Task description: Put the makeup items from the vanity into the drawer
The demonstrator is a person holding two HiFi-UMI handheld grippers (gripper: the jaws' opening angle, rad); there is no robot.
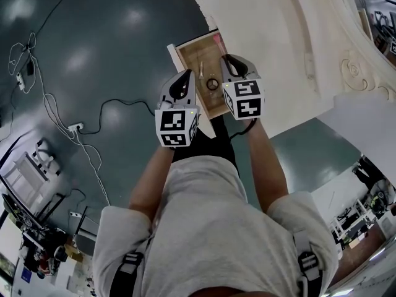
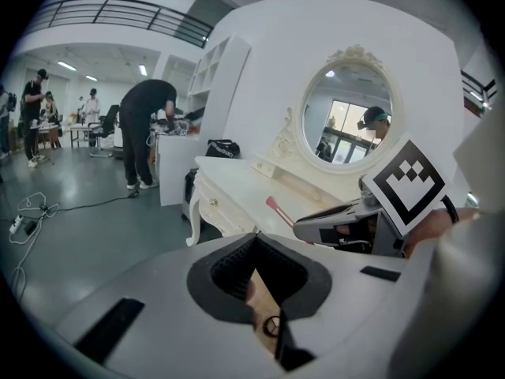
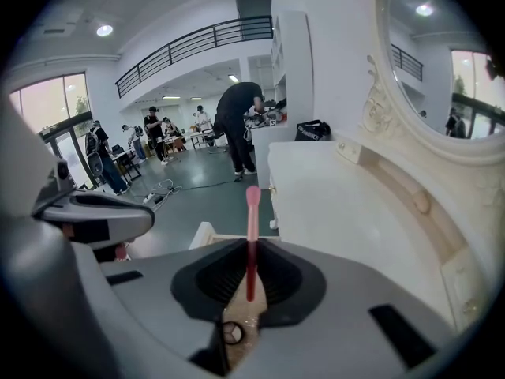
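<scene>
The vanity's wooden drawer [image 1: 180,59] stands pulled out below the white top [image 1: 266,30]. A small ring-shaped item [image 1: 212,84] and a thin stick-like item [image 1: 201,67] lie inside. My right gripper [image 1: 234,64] hangs over the drawer, shut on a slim pink makeup brush [image 3: 251,235] whose pale tip points forward. From the left gripper view, the same brush [image 2: 278,209] juts out of the right jaws. My left gripper [image 1: 184,79] hovers at the drawer's near left side, jaws a narrow gap apart with nothing between them. The ring [image 2: 271,324] shows through that gap.
An oval mirror [image 2: 347,121] rises behind the vanity top [image 3: 347,204], with a black bag [image 3: 314,129] at its far end. Cables and a power strip [image 1: 74,127] lie on the grey floor to the left. Several people [image 2: 146,133] work in the background.
</scene>
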